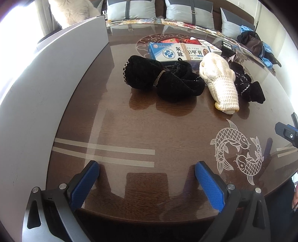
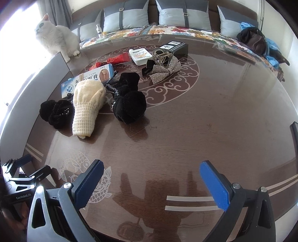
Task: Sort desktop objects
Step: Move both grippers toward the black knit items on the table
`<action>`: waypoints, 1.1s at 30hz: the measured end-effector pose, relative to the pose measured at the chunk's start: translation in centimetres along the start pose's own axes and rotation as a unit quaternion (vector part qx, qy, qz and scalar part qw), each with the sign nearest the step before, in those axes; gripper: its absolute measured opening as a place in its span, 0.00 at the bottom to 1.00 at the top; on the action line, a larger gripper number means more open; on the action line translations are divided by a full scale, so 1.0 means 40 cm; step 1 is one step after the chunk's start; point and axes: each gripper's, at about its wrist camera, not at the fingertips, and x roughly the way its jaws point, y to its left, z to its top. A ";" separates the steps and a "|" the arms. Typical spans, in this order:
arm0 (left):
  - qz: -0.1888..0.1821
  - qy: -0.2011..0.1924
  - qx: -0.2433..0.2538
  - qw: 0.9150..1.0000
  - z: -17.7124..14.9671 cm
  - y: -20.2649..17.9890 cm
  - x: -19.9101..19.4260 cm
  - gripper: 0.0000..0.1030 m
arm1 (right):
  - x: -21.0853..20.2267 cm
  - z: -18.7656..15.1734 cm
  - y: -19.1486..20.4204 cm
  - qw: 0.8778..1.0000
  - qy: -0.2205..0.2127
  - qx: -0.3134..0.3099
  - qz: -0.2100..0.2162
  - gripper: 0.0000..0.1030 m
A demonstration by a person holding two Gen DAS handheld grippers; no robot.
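Observation:
On the dark glass table (image 1: 149, 130) lie a cream knitted glove (image 1: 219, 80), also in the right wrist view (image 2: 87, 106), a black velvet bundle (image 1: 162, 76) left of it (image 2: 55, 113) and another black bundle (image 1: 247, 85) right of it (image 2: 128, 96). Behind them lies a blue-and-white medicine box (image 1: 177, 52) (image 2: 87, 78). Farther back are a silver sequin bow (image 2: 163, 68), a white box (image 2: 139, 55), a black box (image 2: 175, 46) and red packets (image 2: 119, 58). My left gripper (image 1: 147, 176) is open and empty near the front edge. My right gripper (image 2: 150, 178) is open and empty.
A grey upright panel (image 1: 55, 74) borders the table's left side. A white cat (image 2: 55, 39) sits at the far left corner. A sofa with grey cushions (image 2: 182, 14) and a dark bag (image 2: 253, 41) lie behind. The left gripper's body (image 2: 20, 178) shows at lower left.

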 end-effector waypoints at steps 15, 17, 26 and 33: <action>-0.006 0.028 0.009 1.000 0.045 -0.013 0.022 1.00 | 0.028 0.005 -0.068 1.000 0.005 0.016 -0.012 1.00; -0.007 0.031 0.011 0.999 0.051 -0.013 0.024 1.00 | 0.038 0.008 -0.067 1.000 0.008 0.014 -0.010 1.00; -0.021 0.031 0.042 0.998 0.053 -0.009 0.027 1.00 | 0.062 0.018 -0.032 0.999 0.026 -0.016 -0.010 1.00; -0.022 0.012 0.044 0.999 0.045 -0.008 0.024 1.00 | 0.048 0.001 -0.037 1.000 0.019 -0.016 -0.018 1.00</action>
